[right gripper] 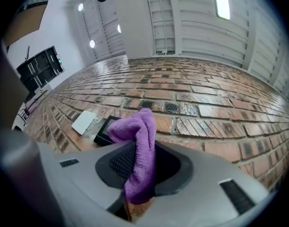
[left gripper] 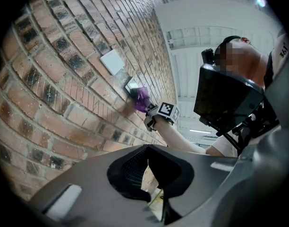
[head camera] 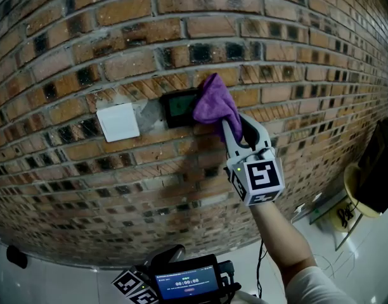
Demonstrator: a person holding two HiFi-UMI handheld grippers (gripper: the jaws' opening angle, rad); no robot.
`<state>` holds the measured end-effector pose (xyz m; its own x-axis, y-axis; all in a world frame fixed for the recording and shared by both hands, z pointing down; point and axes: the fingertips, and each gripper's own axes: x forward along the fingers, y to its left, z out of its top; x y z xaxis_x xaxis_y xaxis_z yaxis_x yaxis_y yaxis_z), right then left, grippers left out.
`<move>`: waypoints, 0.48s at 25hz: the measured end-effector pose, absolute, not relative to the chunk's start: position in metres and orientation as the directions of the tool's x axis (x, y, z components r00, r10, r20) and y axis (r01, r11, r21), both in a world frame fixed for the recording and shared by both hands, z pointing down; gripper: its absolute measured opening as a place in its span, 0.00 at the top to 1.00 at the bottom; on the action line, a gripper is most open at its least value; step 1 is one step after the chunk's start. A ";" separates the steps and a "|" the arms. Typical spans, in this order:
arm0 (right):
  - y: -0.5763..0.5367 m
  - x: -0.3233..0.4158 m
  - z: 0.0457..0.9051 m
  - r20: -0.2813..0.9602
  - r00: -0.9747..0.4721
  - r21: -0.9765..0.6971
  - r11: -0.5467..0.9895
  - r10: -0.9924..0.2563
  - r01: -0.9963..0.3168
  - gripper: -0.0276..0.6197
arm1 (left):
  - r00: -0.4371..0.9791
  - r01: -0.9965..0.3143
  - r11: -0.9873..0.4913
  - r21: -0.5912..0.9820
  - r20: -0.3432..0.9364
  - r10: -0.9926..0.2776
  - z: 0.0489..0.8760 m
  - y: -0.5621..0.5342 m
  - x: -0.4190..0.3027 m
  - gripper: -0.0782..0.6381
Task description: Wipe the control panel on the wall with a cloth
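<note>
A black control panel (head camera: 179, 107) with a greenish screen is set in the brick wall (head camera: 80, 49). My right gripper (head camera: 234, 128) is shut on a purple cloth (head camera: 214, 101), whose bunched top lies against the panel's right edge and hides it. In the right gripper view the cloth (right gripper: 140, 150) hangs pinched between the jaws, with the panel (right gripper: 104, 130) just left of it. The left gripper (head camera: 161, 272) is held low, away from the wall; in its own view its jaws (left gripper: 148, 174) are closed with nothing between them. That view shows the cloth (left gripper: 142, 99) and panel (left gripper: 131, 86) far off.
A white square switch plate (head camera: 118, 121) sits on the wall just left of the panel. A black monitor (head camera: 381, 166) and a yellow object (head camera: 354, 192) stand at the right. White floor (head camera: 67, 280) lies below the wall. A person's forearm (head camera: 283, 236) carries the right gripper.
</note>
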<state>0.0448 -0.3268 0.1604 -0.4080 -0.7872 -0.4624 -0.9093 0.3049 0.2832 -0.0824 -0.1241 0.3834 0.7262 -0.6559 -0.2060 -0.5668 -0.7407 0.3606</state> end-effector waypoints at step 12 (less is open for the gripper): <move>-0.317 0.067 0.168 -0.465 -0.377 0.268 0.279 -0.801 -0.922 0.79 | 0.733 -0.559 -0.746 0.361 -0.206 -0.648 0.383 -0.128 -0.079 0.91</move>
